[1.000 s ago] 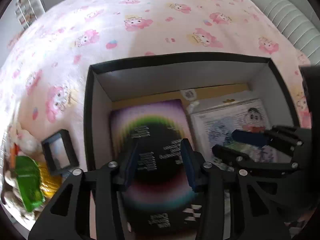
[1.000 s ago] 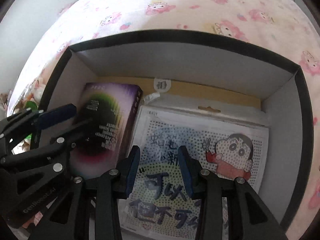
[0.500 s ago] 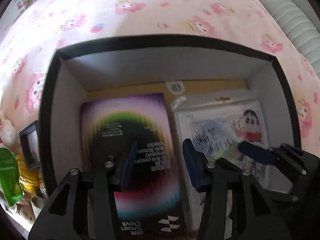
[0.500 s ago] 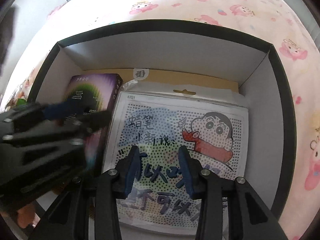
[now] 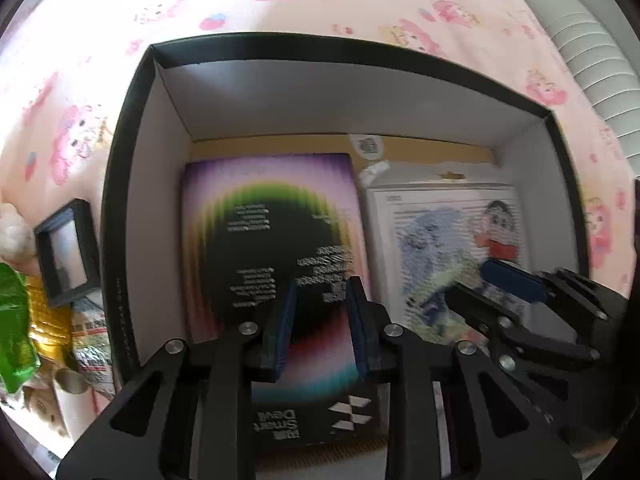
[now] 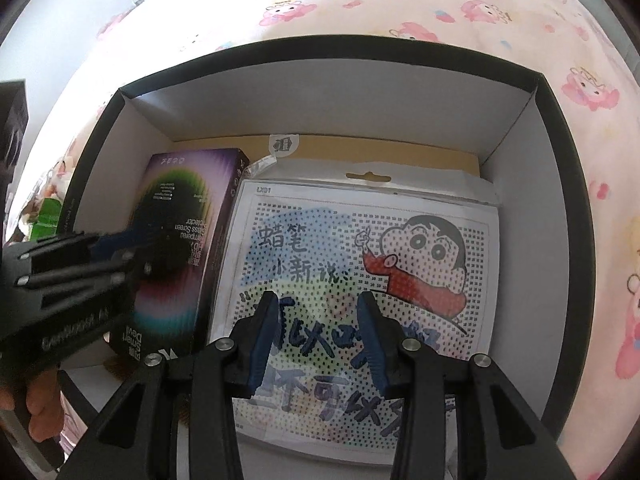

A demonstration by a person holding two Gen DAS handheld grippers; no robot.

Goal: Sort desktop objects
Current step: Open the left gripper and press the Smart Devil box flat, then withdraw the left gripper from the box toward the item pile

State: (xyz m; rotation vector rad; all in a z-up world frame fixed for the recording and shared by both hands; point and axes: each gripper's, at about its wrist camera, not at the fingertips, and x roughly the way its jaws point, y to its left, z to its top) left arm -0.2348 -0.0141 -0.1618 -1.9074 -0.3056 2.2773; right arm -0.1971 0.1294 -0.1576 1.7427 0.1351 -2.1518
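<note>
The left tool point(image 5: 320, 312) was narrowed to its closest, holding nothing, above the purple box point(image 5: 272, 208). The right tool point(image 6: 316, 332) stood partly open and empty above the cartoon sheet point(image 6: 360, 240). Both items lay side by side inside the black box point(image 6: 560, 200).

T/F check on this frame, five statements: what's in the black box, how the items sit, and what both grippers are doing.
1. The purple screen-protector box lies left of the cartoon bead sheet in the right wrist view. True.
2. The right gripper is clamping the sheet. False: it hangs above it, empty.
3. The black box sits on a pink cartoon-print cloth. True.
4. The black box holds nothing. False: both items lie inside.
5. The left gripper has just been closing, with nothing between its fingers. True.
</note>
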